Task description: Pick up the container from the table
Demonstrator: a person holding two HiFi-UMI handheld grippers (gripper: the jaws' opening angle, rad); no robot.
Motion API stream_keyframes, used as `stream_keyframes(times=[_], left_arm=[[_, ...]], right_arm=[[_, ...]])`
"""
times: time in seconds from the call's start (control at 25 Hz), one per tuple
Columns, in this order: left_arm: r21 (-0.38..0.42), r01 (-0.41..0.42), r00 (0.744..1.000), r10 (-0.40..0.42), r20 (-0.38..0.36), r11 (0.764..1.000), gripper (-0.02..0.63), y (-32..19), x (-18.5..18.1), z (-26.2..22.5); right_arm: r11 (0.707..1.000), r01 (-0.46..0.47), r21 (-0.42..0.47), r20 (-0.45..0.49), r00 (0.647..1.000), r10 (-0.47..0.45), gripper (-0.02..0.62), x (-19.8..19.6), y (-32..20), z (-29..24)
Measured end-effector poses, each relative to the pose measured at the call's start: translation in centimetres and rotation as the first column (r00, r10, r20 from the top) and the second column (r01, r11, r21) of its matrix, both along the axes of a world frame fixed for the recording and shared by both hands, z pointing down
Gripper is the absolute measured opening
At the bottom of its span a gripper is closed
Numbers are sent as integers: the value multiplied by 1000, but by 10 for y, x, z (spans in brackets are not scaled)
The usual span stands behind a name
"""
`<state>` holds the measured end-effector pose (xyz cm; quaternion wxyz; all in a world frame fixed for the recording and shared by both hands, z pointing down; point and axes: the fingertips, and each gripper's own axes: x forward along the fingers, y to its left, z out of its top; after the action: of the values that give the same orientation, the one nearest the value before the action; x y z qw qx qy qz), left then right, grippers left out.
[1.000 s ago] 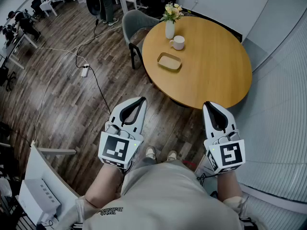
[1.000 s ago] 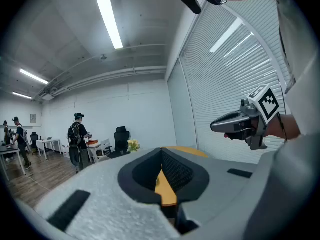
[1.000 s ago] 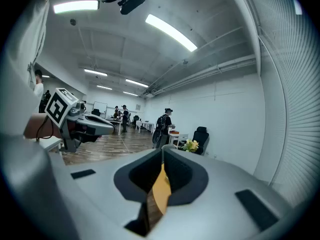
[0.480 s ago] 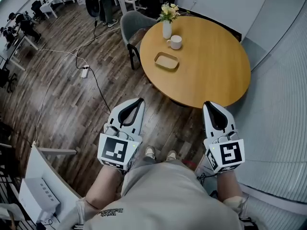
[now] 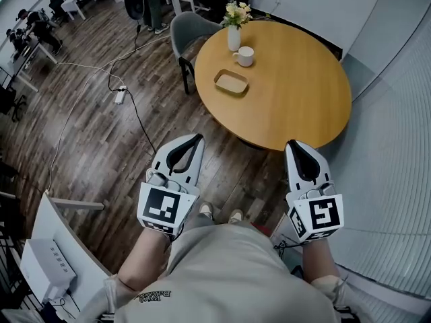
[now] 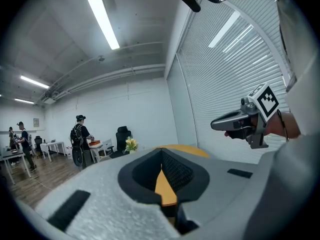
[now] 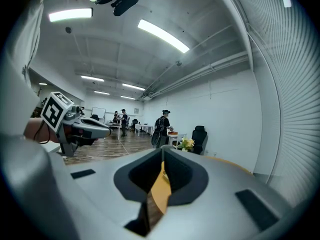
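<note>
The container [image 5: 231, 82] is a shallow tan tray on the round wooden table [image 5: 303, 93], near the table's left side, in front of a white mug [image 5: 245, 56] and a vase of flowers [image 5: 233, 25]. My left gripper [image 5: 197, 138] is shut and empty over the wood floor, well short of the table. My right gripper [image 5: 291, 142] is also shut and empty, its tip just at the table's near edge. In the left gripper view the left gripper's [image 6: 161, 153] tips meet, and the right gripper [image 6: 240, 123] shows at the side. The right gripper view shows the right gripper's [image 7: 162, 152] tips touching.
A grey chair [image 5: 183, 33] stands at the table's left. A cable with a power strip [image 5: 119, 97] runs across the floor. A white desk corner [image 5: 47, 261] is at lower left. People stand by desks [image 5: 145, 2] in the back. Slatted blinds [image 5: 404, 180] line the right.
The table and its things have slid slightly up and left in the head view. Both grippers keep the same pose and stay shut.
</note>
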<state>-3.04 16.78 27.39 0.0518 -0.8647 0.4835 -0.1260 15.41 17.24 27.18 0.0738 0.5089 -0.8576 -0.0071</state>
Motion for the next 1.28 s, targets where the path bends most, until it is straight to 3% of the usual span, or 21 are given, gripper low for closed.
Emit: stream_keyframes(times=[0.68, 1.28], left_arm=[[-26, 23, 1000, -22, 18, 999, 21, 2, 22, 13], [-20, 7, 1000, -7, 9, 1000, 21, -70, 6, 23]], right_arm=[[999, 31, -27, 29, 999, -30, 37, 21, -3, 14], [998, 46, -31, 9, 999, -46, 37, -3, -70, 24]])
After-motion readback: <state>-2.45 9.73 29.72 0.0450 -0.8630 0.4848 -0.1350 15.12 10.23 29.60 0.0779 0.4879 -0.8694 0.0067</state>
